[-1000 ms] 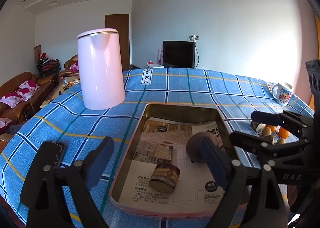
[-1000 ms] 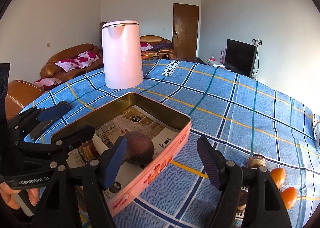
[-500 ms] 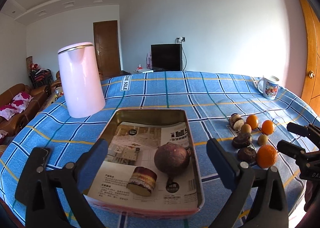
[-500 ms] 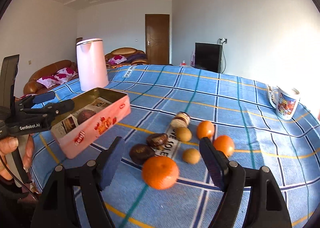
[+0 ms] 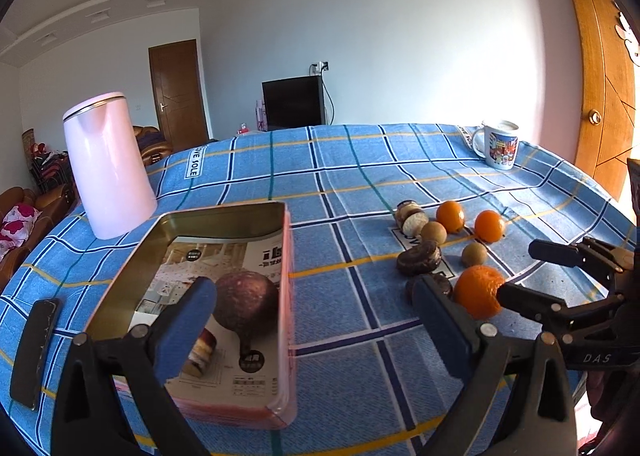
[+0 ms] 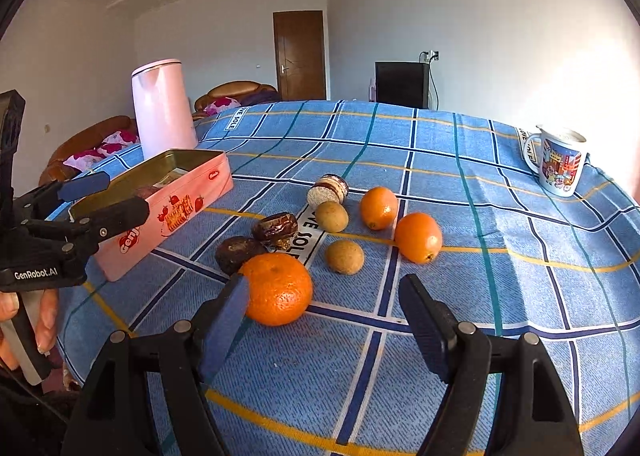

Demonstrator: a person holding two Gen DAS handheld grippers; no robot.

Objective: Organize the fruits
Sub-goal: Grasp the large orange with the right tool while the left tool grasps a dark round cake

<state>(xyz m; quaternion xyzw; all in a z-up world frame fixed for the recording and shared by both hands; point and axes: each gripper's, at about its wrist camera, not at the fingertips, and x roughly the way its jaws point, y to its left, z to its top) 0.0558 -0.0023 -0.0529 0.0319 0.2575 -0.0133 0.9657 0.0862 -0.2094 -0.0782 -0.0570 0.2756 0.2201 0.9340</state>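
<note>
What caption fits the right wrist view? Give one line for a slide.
Open right gripper nears a tangerine on the blue plaid cloth, pink tin at left.

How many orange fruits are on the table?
3. The big orange sits nearest the right gripper. Two smaller ones lie farther back: one on the right, one behind it beside the brown fruits. None shows inside the pink tin, though its inside is partly hidden.
</note>
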